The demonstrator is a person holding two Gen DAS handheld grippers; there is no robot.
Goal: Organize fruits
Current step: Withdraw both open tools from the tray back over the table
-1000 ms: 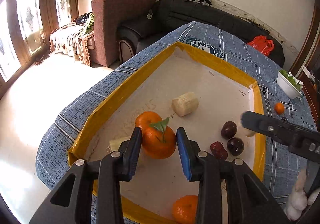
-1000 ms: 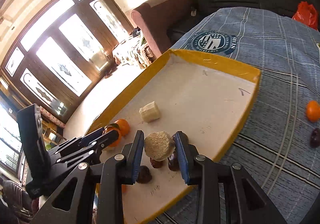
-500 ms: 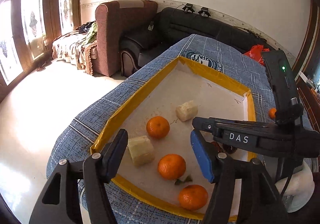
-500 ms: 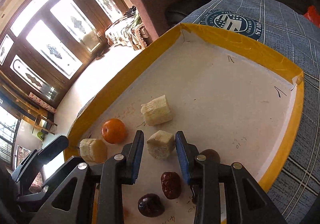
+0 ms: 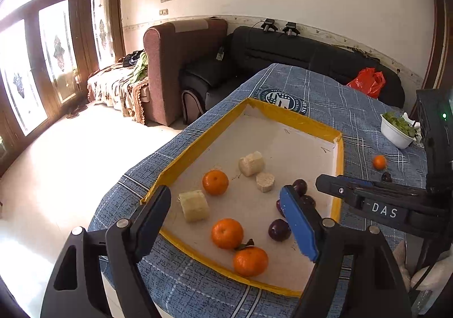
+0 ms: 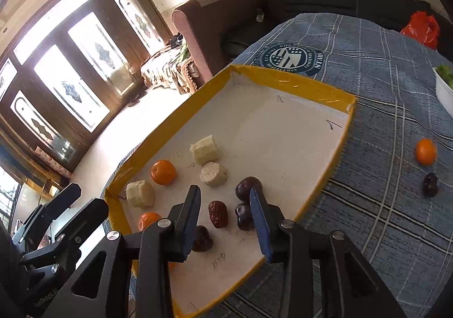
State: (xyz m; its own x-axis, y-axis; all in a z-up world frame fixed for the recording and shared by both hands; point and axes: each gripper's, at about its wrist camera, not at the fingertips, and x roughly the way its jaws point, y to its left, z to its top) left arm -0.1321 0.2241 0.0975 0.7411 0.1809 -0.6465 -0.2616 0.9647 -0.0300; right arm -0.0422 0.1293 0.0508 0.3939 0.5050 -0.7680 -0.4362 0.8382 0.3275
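Dropped and backed off: left gripper point(image 5: 226, 221) spread wide, empty above tray point(image 5: 338, 176); right gripper point(image 6: 223, 218) parted too. Oranges point(image 5: 227, 233), pale chunks point(image 6: 213, 174), dark plums point(image 6: 248, 188) inside tray.

Your tray point(image 5: 338, 165) is sitting on the bench point(image 5: 334, 97); in it, oranges point(image 5: 227, 233) are lying near-left, plums point(image 5: 279, 229) right, and an orange point(image 5: 379, 162) is lying outside, far right.

We see a yellow-rimmed white tray point(image 5: 338, 153) at centre frame on a blue plaid cloth point(image 5: 325, 97), bright orange tangerines point(image 5: 227, 233), dark purple plums point(image 5: 279, 230), pale cream chunks point(image 5: 194, 206), blue-padded black fingers point(image 5: 298, 226).
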